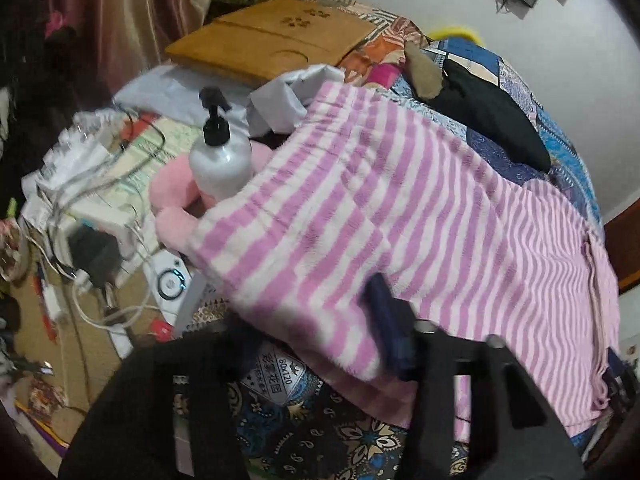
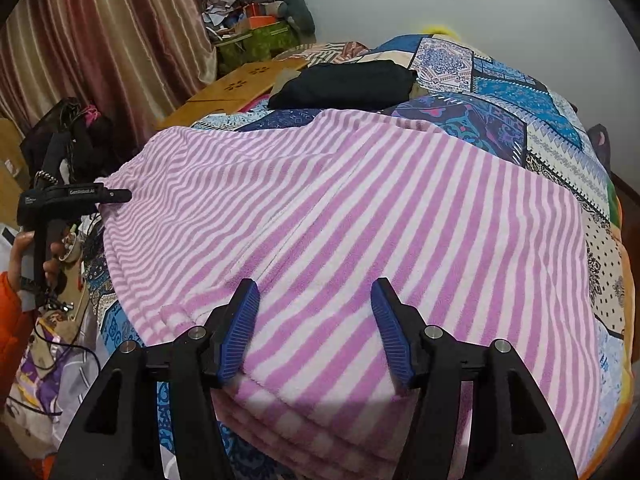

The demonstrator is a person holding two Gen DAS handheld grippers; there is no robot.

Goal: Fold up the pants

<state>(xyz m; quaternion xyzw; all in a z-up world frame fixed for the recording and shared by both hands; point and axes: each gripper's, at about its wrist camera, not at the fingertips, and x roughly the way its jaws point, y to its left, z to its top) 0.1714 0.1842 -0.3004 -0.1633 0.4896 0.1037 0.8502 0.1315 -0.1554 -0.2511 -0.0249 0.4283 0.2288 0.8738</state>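
Hidden and blurred parts

We lose the left gripper's (image 1: 340, 344) near finger under the striped pants (image 1: 400, 208); its blue pad (image 1: 390, 328) blurs, and the pump bottle's (image 1: 220, 156) base is covered.

The right gripper (image 2: 316, 328) hovers with its jaws spread wide. The left gripper (image 2: 116, 195), hand-held, looks closed.

The pink-and-white striped fleece pants (image 2: 340, 220) lie spread on the patchwork-quilted bed (image 2: 540, 128). Behind them on the bed rests a folded black garment (image 2: 344, 84), and left of that a flat wooden lap tray (image 2: 240, 80). The right claw (image 2: 316, 328) stands over the pants' near edge, one finger on each side of the folded layers. The left claw (image 2: 116, 195) is at the pants' left edge. Beside that edge stands a white pump bottle (image 1: 220, 160) against a pink plush toy (image 1: 176, 196).
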